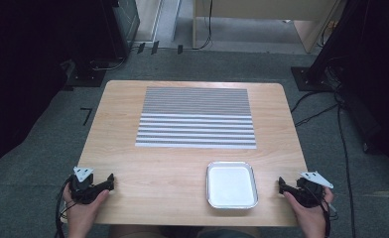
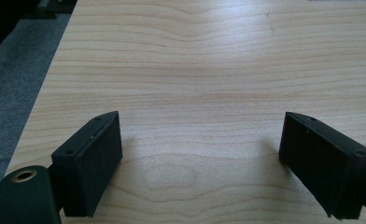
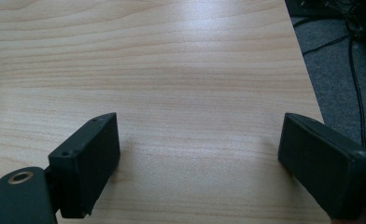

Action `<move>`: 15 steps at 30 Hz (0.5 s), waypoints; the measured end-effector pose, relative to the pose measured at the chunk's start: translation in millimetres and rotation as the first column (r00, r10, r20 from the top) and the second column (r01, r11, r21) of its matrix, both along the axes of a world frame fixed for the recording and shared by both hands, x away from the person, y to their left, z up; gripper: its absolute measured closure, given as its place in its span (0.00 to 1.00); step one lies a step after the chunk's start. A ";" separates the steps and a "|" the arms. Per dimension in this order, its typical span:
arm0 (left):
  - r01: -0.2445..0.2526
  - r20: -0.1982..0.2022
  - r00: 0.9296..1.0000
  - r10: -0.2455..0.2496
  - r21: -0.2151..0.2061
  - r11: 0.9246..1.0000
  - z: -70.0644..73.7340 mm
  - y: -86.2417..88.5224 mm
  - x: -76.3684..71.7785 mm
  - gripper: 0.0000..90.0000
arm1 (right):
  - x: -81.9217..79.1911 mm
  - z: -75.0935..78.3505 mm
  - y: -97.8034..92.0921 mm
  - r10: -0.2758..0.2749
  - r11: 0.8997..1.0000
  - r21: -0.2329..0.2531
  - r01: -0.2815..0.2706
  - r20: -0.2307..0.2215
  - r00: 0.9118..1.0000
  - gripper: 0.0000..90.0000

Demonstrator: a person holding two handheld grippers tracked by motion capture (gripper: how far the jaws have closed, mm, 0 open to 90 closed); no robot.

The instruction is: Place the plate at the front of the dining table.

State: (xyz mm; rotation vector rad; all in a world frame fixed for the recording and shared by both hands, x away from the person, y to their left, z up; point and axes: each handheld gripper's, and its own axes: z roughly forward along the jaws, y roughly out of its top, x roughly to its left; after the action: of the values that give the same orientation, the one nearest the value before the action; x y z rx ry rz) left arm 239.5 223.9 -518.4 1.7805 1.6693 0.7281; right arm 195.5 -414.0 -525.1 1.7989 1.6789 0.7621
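A shallow metal tray with a white inside sits empty near the table's front edge, right of centre. A grey-and-white striped mat lies flat across the far half of the wooden table. My left gripper rests at the front left corner, held by a hand, and stands open. In the left gripper view its jaws are spread wide over bare wood. My right gripper sits at the front right edge, just right of the tray, also open. Bare wood lies between its jaws in the right gripper view.
Grey carpet surrounds the table, with black cables trailing along the right side. Dark equipment stands at the far left and far right. A wooden furniture piece stands behind the table.
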 end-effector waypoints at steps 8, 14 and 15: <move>-0.001 0.001 1.000 0.001 0.000 1.000 0.0 -0.1 0.0 0.15 | 0.0 -0.1 -0.1 0.001 1.000 -0.001 -0.001 0.001 1.000 0.14; -0.004 -0.004 1.000 0.004 0.001 1.000 0.6 0.8 -0.4 0.15 | -0.4 0.1 -0.1 -0.003 1.000 0.000 0.003 0.000 1.000 0.14; -0.003 -0.008 1.000 0.003 0.003 1.000 0.9 1.3 -0.6 0.15 | -0.6 0.1 -0.2 -0.004 1.000 -0.001 0.004 0.000 1.000 0.14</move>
State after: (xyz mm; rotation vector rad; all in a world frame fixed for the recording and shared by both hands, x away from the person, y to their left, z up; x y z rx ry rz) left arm 238.9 225.2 -517.6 1.7855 1.6775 0.7267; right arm 194.8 -414.2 -525.0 1.8010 1.6746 0.7598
